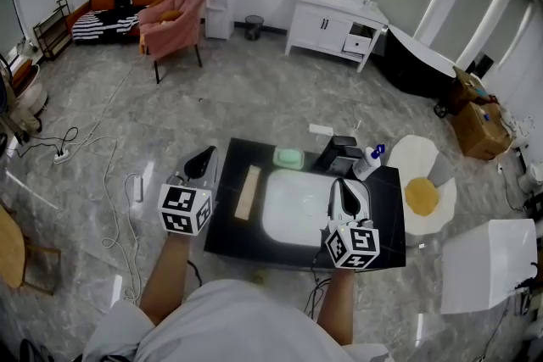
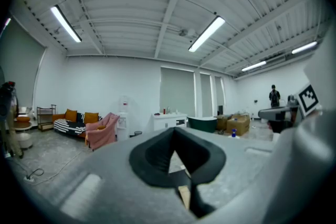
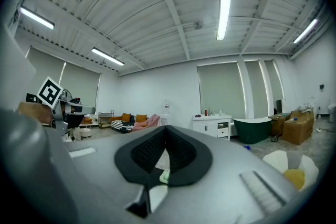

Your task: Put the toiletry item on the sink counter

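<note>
A black sink counter point(image 1: 225, 237) with a white basin point(image 1: 295, 208) stands below me. At its back right corner a white bottle with a blue cap point(image 1: 369, 163) stands upright beside the black faucet point(image 1: 339, 153). A green soap box point(image 1: 288, 158) lies behind the basin, and a wooden block point(image 1: 248, 192) lies to its left. My left gripper point(image 1: 202, 158) hovers over the counter's left edge, shut and empty; its own view shows the left gripper point(image 2: 175, 131) with jaws together. My right gripper point(image 1: 347, 192) hangs over the basin's right side, also shut on nothing, as the right gripper point(image 3: 166, 128) view confirms.
A white card point(image 1: 321, 130) lies on the floor behind the counter. An egg-shaped rug point(image 1: 424, 191) with a grey bin sits to the right, and a white box point(image 1: 488, 263) further right. Cables and a power strip point(image 1: 138, 186) run along the left floor. A person point(image 2: 274, 95) stands far off.
</note>
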Motion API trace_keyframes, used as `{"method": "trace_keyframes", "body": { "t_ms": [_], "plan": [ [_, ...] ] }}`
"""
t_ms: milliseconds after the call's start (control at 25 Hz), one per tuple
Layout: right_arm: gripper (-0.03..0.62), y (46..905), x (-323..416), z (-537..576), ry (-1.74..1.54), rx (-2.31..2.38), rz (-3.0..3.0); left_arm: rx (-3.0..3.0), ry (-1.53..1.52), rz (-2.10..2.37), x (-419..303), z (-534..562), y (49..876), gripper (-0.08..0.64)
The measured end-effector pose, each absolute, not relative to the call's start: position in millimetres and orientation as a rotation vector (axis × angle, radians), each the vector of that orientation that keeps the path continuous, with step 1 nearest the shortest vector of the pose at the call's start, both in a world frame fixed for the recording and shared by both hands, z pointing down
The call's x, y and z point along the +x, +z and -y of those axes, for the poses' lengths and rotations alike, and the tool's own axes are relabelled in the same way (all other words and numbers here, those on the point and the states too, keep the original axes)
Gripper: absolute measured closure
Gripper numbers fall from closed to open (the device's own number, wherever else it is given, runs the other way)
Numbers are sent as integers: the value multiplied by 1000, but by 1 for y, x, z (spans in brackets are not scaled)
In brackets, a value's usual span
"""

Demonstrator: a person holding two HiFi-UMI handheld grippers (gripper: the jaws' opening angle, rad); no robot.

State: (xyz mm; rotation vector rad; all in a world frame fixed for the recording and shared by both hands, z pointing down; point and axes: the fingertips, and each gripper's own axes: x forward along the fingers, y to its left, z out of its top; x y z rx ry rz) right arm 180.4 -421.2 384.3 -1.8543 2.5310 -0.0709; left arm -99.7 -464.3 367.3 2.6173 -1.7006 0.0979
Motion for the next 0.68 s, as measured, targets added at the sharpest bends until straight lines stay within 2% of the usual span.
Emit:
{"method": "trace_keyframes", "body": {
  "t_ms": [680],
  "plan": [
    [589, 382, 174, 398, -42, -1865, -2534, 2635, 91, 1724, -107, 440, 364, 561]
  ]
}}
